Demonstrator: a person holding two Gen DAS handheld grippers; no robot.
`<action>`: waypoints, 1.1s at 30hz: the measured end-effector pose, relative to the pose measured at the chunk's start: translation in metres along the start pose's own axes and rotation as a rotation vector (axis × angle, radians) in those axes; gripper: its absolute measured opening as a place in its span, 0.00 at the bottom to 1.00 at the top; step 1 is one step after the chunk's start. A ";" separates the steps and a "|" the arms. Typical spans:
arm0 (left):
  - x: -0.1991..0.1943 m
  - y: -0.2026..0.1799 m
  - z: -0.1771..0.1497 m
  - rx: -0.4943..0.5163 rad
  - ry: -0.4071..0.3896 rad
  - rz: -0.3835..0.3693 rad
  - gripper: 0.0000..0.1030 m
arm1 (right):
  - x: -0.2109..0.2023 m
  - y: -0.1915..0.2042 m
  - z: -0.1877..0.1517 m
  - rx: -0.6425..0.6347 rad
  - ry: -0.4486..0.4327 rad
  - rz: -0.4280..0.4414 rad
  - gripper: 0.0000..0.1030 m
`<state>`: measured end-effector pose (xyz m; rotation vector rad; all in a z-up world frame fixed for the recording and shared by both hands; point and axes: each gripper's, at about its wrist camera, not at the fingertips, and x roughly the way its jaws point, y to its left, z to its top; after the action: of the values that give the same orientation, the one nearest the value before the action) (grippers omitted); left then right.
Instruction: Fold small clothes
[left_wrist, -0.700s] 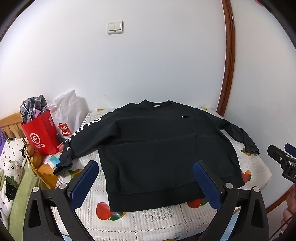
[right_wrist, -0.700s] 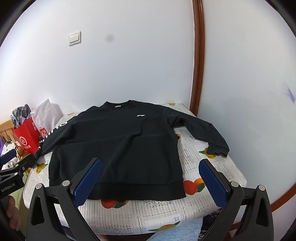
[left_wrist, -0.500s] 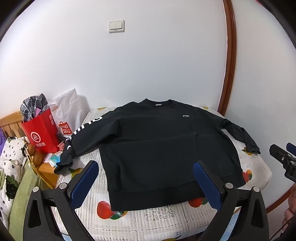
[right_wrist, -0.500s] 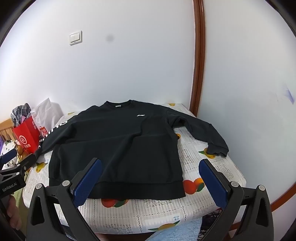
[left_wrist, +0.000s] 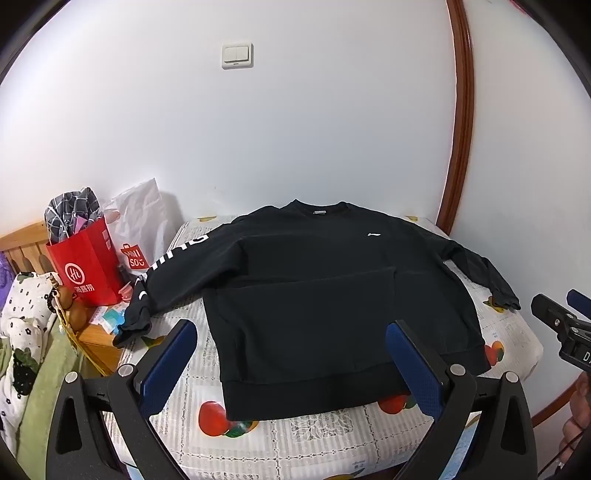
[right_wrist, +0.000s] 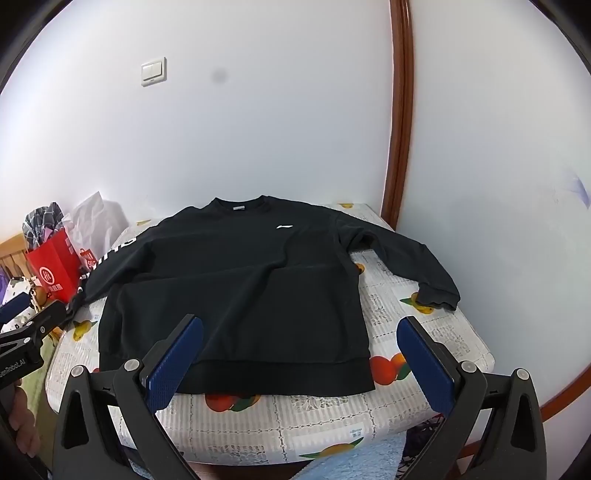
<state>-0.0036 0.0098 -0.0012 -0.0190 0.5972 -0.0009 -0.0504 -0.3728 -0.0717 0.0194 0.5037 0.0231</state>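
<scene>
On the fruit-printed quilted bed cover (left_wrist: 332, 439), a soft black sweatshirt (left_wrist: 325, 295) lies flat, sleeves splayed toward 9 and 3 o'clock. At 6 o'clock, the left gripper (left_wrist: 291, 365) and right gripper (right_wrist: 301, 360) hover, their ribbed blue pads spread wide, empty.

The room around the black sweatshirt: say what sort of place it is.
Probably a bedroom in a home. The black sweatshirt lies spread flat on a mattress with a fruit-print cover, a wooden headboard stands at the left beside a red shopping bag, and a light switch sits on the plain white wall.
</scene>
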 end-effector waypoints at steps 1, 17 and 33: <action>-0.001 0.000 0.001 0.001 -0.002 0.004 1.00 | 0.000 0.000 0.000 -0.002 0.000 -0.001 1.00; -0.003 -0.003 0.004 0.013 -0.005 0.013 1.00 | 0.000 0.004 -0.001 -0.009 0.000 -0.001 1.00; -0.003 -0.007 0.006 0.015 -0.005 0.011 1.00 | 0.001 0.003 0.000 -0.011 0.000 -0.011 1.00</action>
<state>-0.0029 0.0034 0.0060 -0.0015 0.5923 0.0055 -0.0495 -0.3697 -0.0723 0.0055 0.5035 0.0154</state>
